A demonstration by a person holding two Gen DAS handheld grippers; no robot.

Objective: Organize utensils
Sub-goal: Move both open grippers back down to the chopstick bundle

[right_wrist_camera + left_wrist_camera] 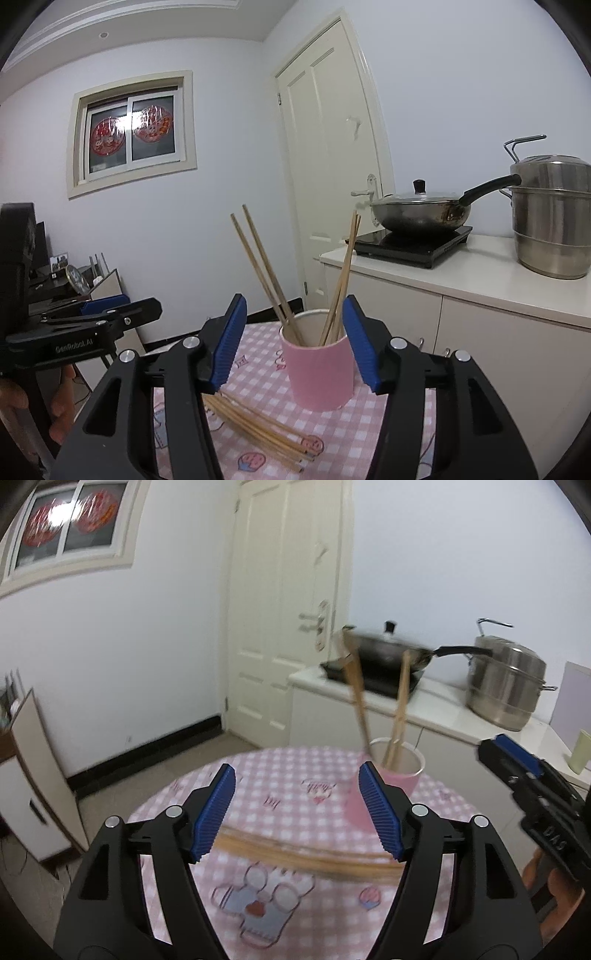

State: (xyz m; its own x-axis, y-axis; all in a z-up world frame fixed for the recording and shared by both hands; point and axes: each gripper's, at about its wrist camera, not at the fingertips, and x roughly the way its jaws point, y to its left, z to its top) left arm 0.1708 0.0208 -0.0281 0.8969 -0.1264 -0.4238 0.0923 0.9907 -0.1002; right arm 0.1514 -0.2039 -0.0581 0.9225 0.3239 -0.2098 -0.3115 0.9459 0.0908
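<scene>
A pink cup (319, 373) stands on the round table's pink checked cloth (258, 376), with several wooden chopsticks (266, 266) leaning in it. More chopsticks (258, 428) lie loose in a bundle on the cloth in front of it. My right gripper (294, 301) is open, a jaw on each side of the cup; there is a clear gap on the left. My left gripper (297, 775) is open and empty above the blurred loose chopsticks (306, 853), the cup (400, 775) just past its right fingertip. The right gripper (517, 771) shows at the right edge of the left wrist view.
Behind the table runs a white counter (480, 273) with a lidded wok (421, 214) on a black induction hob and a steel steamer pot (554, 229). A cream door (332, 166) stands beyond, and a low cabinet (33, 775) is on the left. The other hand's gripper (110, 314) is at left.
</scene>
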